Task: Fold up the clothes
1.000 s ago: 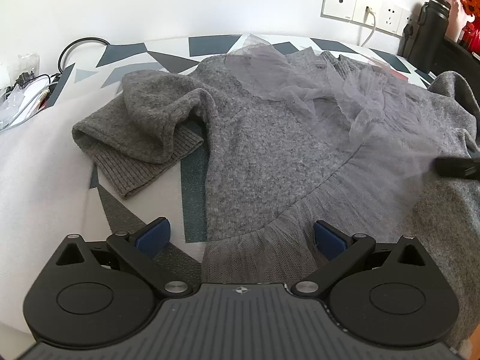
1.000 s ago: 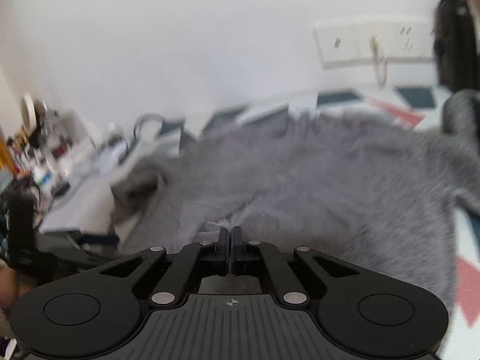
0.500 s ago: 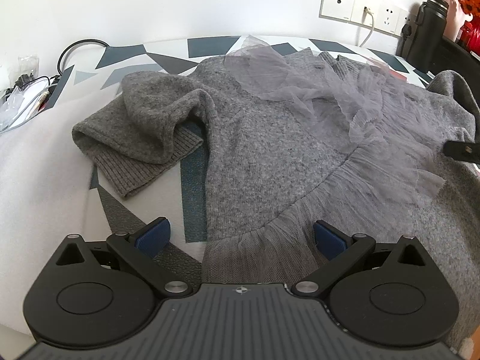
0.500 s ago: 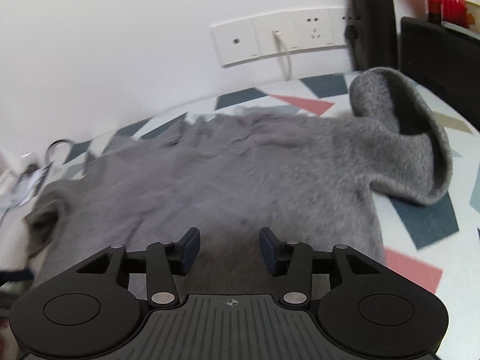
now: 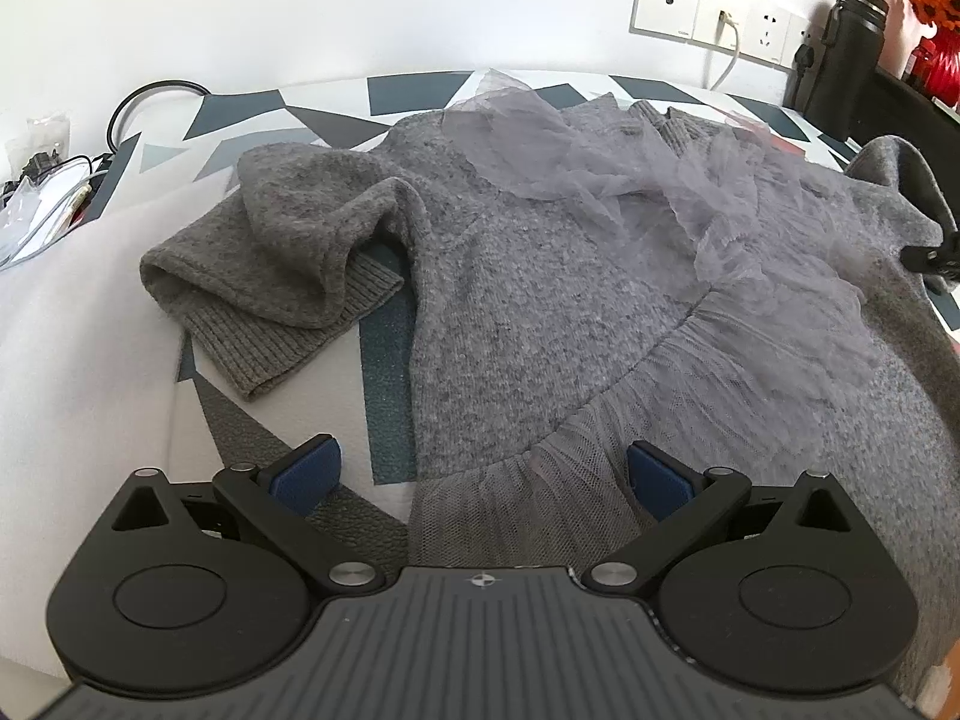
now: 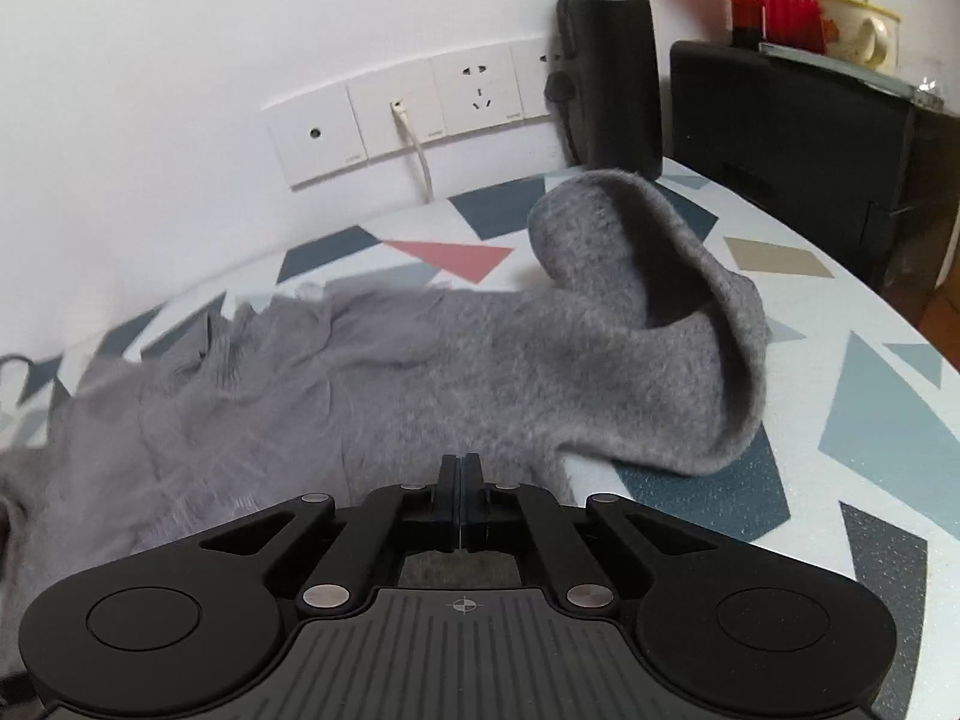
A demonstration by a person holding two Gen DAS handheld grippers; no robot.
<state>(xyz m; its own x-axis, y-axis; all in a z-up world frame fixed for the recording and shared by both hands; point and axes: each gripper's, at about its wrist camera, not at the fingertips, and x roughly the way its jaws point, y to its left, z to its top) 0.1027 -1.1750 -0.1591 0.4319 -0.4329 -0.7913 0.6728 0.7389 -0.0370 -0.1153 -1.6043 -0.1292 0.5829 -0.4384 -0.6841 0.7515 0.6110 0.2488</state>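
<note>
Right gripper (image 6: 460, 483) closed since — left gripper (image 5: 478, 474) agape over sweater (image 5: 510, 300).

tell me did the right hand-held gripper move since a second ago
Yes. The right hand-held gripper swung right: the wall sockets slid leftward in its view, and the black bottle came in.

Supporting surface: a table (image 5: 108, 324) under a white cover printed with dark blue, grey and red triangles. A grey knit sweater (image 5: 528, 312) with a sheer tulle hem lies spread over it, directly ahead of the left gripper (image 5: 480, 468); one sleeve (image 5: 270, 276) is bunched ahead to its left. Beyond the right gripper (image 6: 461, 480), the other sleeve (image 6: 678, 324) curls upward, with a black flask (image 6: 609, 60) standing farther ahead at the wall
</note>
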